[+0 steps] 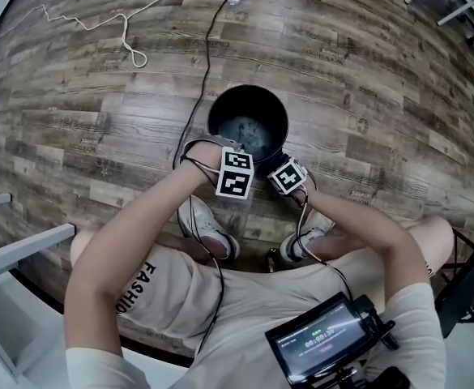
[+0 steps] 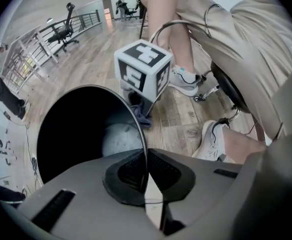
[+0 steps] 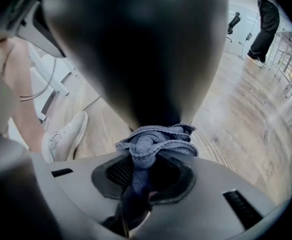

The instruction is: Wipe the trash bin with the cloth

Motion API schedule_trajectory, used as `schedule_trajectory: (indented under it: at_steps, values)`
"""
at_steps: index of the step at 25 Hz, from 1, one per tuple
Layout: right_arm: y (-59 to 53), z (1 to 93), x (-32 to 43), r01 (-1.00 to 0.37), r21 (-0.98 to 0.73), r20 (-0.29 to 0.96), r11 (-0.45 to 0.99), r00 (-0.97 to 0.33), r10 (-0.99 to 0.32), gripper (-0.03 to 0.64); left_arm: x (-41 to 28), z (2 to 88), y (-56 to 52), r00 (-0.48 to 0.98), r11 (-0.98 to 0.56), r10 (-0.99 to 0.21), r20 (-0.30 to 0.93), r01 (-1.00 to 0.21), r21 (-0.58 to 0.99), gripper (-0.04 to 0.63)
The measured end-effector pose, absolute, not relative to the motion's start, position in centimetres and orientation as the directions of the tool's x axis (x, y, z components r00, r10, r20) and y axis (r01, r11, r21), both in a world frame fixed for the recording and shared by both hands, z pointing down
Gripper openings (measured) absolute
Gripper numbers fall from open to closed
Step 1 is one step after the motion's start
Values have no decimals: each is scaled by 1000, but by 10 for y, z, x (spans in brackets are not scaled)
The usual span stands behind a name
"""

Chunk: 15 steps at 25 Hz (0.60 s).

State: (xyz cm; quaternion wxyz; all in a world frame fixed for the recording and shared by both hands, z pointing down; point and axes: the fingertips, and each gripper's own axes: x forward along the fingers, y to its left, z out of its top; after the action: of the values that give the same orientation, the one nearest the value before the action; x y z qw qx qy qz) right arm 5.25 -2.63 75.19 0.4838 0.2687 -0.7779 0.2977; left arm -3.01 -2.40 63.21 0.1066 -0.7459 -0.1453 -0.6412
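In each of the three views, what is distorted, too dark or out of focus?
Head view: sharp and evenly lit, but the fisheye lens bends the floor planks into arcs. Left gripper view: dark corners, and the inside of the trash bin is almost black. Right gripper view: the bin's wall fills the top, very near, dark and blurred; the cloth is in focus.

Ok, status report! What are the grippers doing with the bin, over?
Left gripper shut on bin rim. Right gripper shut on cloth, cloth at bin's outer wall. Cable on floor beside bin, not blocking. Over.
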Motion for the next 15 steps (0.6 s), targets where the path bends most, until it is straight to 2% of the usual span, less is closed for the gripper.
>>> schedule_trajectory:
  at_steps: [4, 7, 11, 15]
  values:
    - [-8, 676, 45, -642, -229, 863, 732, -482, -152, 81, -22, 631, -22, 137, -969, 89, 987, 239, 54, 21]
    - [-6, 628, 41, -652, -263, 814, 712, -545, -199, 81, -17, 631, -20, 137, -981, 88, 987, 185, 62, 21]
    - [-23, 600, 32, -666, -266, 767, 697, -585, -266, 81, -15, 631, -21, 145, -982, 79, 986, 183, 52, 20]
    - [-38, 621, 24, -696, -295, 778, 654, -573, -258, 80, -9, 631, -25, 168, -982, 55, 984, 189, 22, 18]
